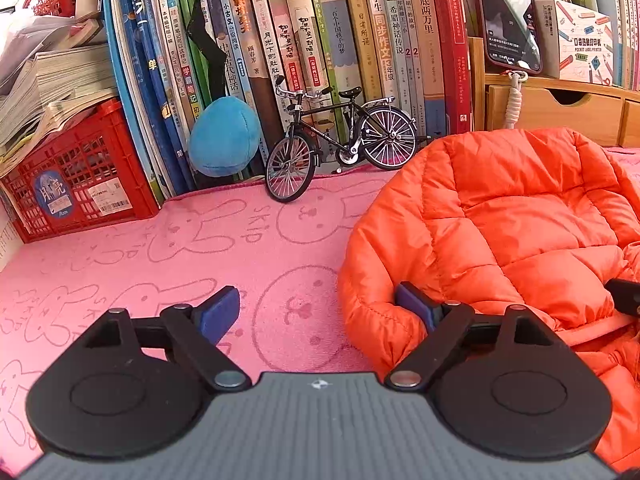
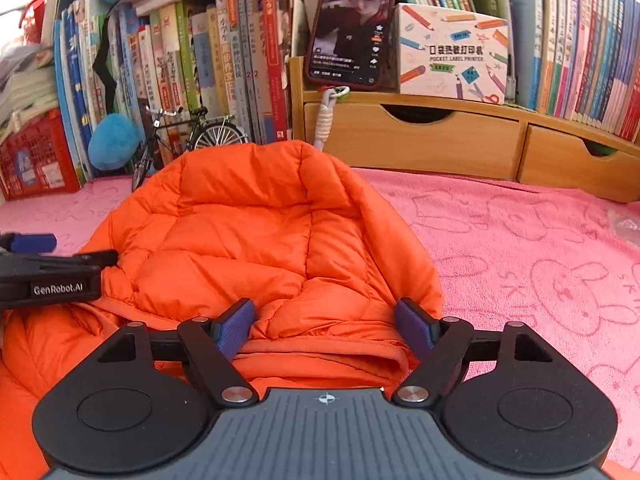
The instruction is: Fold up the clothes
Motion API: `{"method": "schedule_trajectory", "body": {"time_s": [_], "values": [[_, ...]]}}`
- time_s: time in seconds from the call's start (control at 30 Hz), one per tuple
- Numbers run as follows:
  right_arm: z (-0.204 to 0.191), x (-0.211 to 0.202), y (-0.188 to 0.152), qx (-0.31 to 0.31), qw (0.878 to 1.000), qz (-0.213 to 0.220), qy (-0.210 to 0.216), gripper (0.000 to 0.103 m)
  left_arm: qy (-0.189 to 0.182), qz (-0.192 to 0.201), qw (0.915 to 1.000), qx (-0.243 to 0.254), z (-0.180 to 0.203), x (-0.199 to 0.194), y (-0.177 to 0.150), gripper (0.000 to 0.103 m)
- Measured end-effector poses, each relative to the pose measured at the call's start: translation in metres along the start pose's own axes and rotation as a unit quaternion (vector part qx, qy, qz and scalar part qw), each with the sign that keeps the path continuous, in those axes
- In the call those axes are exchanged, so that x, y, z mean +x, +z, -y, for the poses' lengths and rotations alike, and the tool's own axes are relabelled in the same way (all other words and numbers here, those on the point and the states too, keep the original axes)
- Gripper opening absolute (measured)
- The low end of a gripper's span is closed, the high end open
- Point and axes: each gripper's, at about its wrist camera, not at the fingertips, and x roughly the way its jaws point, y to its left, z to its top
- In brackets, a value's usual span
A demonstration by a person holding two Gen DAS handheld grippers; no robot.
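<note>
Down low in the left wrist view, the left gripper stands spread wide over the pink towel, its right pad just touching the orange jacket, gripping nothing. Likewise the right gripper gapes over the jacket's folded edge, released. Books line the top.

Bare pink towel lower left lies passable; model bicycle, red crate and books block the top.
</note>
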Motion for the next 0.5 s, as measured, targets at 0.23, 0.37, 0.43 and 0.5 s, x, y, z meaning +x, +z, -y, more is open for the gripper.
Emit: {"method": "schedule_trajectory", "body": {"time_s": [0.23, 0.37, 0.43, 0.5], "values": [[-0.014, -0.032, -0.002, -0.045, 0.998, 0.039, -0.036, 0.087, -0.038, 0.048, 0.9957, -0.07, -0.045, -0.061, 0.001, 0.086], [-0.01, -0.092, -0.011, -0.049, 0.994, 0.094, 0.021, 0.092, -0.042, 0.078, 0.9947, -0.051, -0.055, -0.109, -0.017, 0.087], [-0.005, -0.113, -0.02, -0.04, 0.992, 0.1, 0.059, 0.095, -0.051, 0.073, 0.9954, -0.035, -0.05, -0.118, -0.031, 0.088], [-0.004, -0.123, -0.032, -0.046, 0.991, 0.092, 0.088, 0.096, -0.053, 0.061, 0.9967, -0.012, -0.044, -0.123, -0.046, 0.088]]}}
